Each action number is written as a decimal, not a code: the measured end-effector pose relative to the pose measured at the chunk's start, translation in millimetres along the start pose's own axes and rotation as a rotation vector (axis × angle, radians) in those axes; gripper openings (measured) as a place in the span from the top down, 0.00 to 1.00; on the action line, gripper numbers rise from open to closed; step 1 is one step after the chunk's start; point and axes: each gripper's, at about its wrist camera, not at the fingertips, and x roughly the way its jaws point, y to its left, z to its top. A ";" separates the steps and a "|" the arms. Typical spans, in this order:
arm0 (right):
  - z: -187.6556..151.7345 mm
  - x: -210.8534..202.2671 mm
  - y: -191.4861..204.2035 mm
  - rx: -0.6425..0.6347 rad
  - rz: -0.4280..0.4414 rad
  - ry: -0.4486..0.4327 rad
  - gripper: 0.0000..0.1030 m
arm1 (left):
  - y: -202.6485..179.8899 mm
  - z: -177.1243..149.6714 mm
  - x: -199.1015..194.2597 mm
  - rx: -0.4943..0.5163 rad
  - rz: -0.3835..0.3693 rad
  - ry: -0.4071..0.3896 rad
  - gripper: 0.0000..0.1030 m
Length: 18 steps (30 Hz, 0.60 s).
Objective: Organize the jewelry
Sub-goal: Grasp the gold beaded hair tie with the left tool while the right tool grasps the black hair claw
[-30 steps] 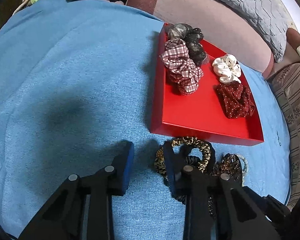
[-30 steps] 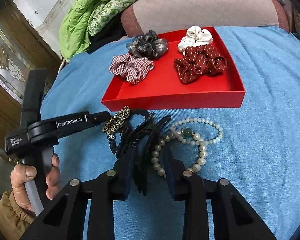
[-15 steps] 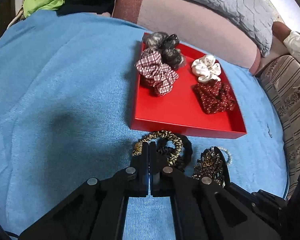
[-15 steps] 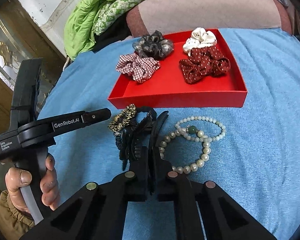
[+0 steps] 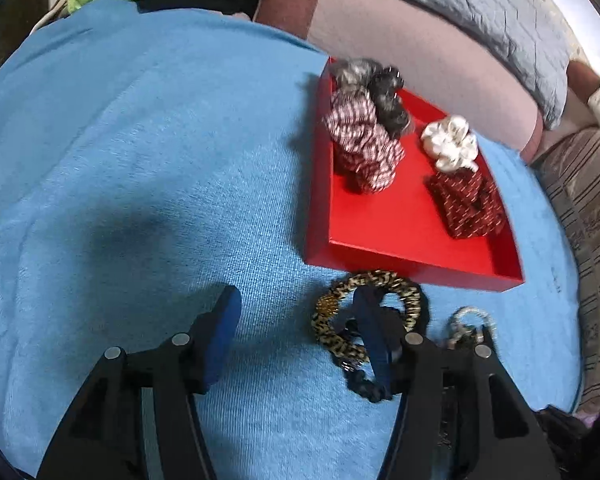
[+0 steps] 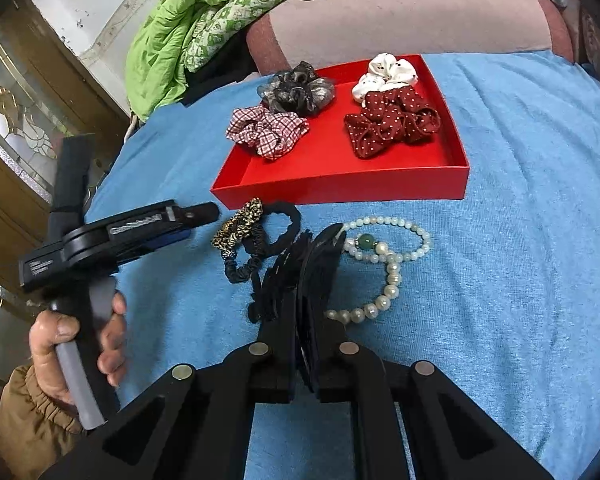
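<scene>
Left gripper (image 5: 296,316): jaws wide apart, nothing held; its right finger lies over the leopard-print hair tie (image 5: 366,312) on the blue cloth (image 5: 140,160), just outside the near wall of the red tray (image 5: 400,264).

Right gripper (image 6: 306,304): jaws narrow, clamped on the black hair claw (image 6: 312,260), which sits between the black hair tie (image 6: 276,224) and the pearl bracelet (image 6: 392,276).

Tray contents: plaid scrunchie (image 6: 266,132) and grey-black scrunchie (image 6: 298,90) on the left side; white scrunchie (image 6: 386,74) and dark red dotted scrunchie (image 6: 392,124) on the right side
</scene>
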 end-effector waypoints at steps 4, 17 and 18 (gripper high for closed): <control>0.8 3.4 6.2 -0.036 -0.023 -0.003 0.92 | -8.4 -1.9 3.9 0.081 0.057 -0.025 0.53; 0.0 9.0 11.9 -0.072 -0.045 -0.010 0.91 | -25.3 -15.1 3.8 0.197 0.021 -0.004 0.88; -0.2 9.0 11.6 -0.071 -0.042 -0.009 0.91 | -24.5 -16.8 2.3 0.202 0.012 0.001 0.88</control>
